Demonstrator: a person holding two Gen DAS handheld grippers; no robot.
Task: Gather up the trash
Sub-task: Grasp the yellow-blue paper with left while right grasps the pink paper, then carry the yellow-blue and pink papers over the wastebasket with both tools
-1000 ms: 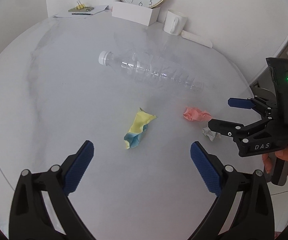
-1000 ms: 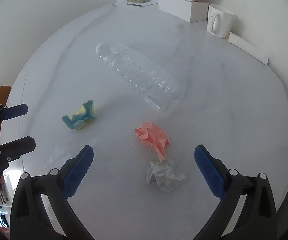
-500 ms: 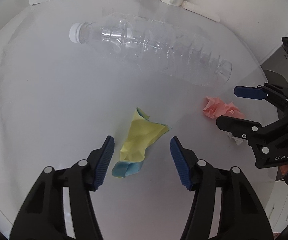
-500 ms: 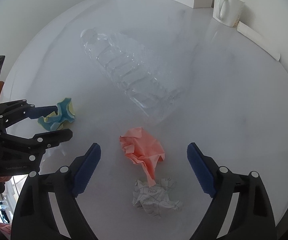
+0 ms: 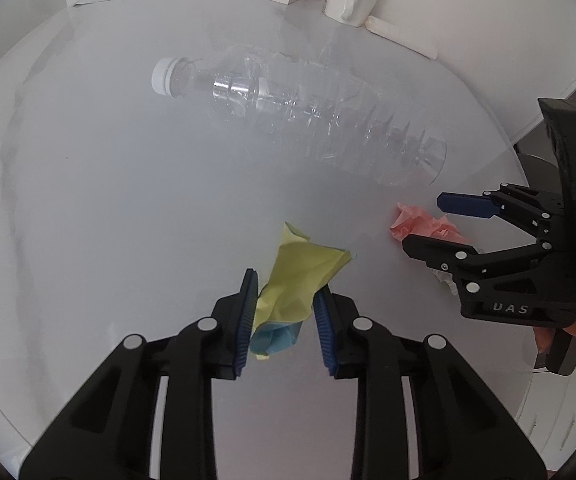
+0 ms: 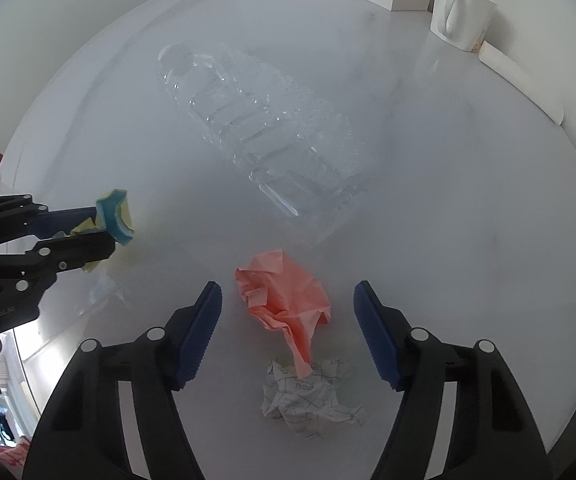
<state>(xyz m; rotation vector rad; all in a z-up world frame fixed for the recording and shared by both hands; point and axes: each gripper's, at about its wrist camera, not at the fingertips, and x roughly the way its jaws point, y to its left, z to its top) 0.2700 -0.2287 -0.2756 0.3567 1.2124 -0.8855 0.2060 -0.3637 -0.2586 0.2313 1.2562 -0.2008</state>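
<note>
The left gripper [image 5: 284, 312] is closing its jaws on the yellow-and-blue paper wad [image 5: 293, 276], pads touching its sides and hiding its lower part. The clear bottle [image 6: 264, 136] is lying on the worktop [image 6: 467, 220], hard to outline. The right gripper [image 6: 288, 332] is closing, jaws still apart around the pink wad [image 6: 284, 296], which is overlapping the printed white wad [image 6: 311, 398].

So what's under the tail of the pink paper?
The pink paper has a tail draped over a white printed wad. The wad's top edge under that tail is hidden; the rest shows.
</note>
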